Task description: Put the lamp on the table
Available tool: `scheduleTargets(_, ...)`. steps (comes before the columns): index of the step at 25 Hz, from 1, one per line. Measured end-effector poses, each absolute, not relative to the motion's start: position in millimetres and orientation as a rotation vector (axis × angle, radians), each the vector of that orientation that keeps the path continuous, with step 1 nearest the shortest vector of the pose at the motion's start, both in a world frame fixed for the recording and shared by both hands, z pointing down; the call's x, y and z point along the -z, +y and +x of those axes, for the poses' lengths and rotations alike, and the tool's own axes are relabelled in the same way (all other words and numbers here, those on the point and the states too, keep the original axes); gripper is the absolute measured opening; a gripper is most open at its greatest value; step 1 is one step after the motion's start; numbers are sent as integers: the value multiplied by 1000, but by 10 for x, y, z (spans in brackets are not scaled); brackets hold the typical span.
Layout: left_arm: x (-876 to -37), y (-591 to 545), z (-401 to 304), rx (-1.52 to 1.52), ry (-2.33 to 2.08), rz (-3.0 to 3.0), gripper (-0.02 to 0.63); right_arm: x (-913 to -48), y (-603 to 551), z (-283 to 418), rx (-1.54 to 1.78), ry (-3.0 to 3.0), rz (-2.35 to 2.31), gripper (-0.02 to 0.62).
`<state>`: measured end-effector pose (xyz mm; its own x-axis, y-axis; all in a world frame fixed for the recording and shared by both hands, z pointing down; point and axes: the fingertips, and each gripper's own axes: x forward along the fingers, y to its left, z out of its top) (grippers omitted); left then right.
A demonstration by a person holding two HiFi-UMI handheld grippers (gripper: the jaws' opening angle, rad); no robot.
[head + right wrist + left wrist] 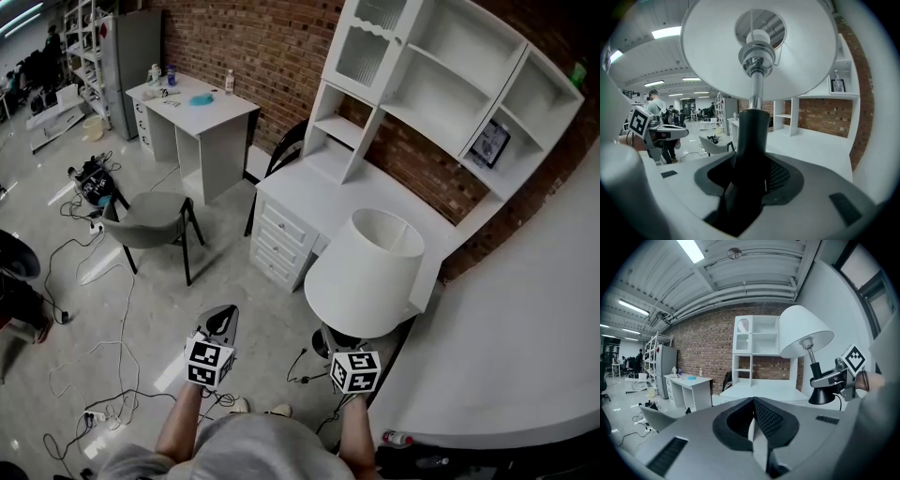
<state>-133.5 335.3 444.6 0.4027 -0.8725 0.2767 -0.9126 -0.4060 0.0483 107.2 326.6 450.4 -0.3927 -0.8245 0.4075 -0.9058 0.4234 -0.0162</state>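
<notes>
Head view: the person's 2 forearms reach forward over a pale floor strewn with cables (103,361). The left gripper (223,321) is at the left, with nothing at its tip. The right gripper (339,342) is at the right, its tip tucked under the white shade of the lamp (366,272). The lamp is held in the air over the floor, just near of the white desk with a hutch (305,183), and left of the curved white table (525,319). A grey chair (155,220) stands to the left. A second small white desk (192,108) stands far left against the brick wall (272,47).

Left gripper view: its 2 jaws are closed together, with nothing between them. At the right, the lamp hangs upright in the other gripper. That gripper's jaws clamp the stem between the shade and the black base (821,394), and a cord drops from the base. The hutch desk lies beyond, its top bare.

Right gripper view: the 2 jaws are gripping the black stem (752,140) of the lamp, which fills the gap between them. The shade is seen from below, with the bulb socket (757,51) at its middle. The left gripper shows at the far left. The white desk top stretches off to the right.
</notes>
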Motion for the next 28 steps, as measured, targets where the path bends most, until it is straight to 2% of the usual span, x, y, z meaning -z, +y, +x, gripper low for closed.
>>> scheduleTargets(14, -4570, 2851, -1533, -306, -1558, 2469, 5, -4588, 2684, 624, -363, -2392, 1444, 187)
scheduleTargets(28, -4668, 1447, -1294, -316, -1602, 2410, 5, -4760, 1123, 790, -352, -2427, 1348, 187)
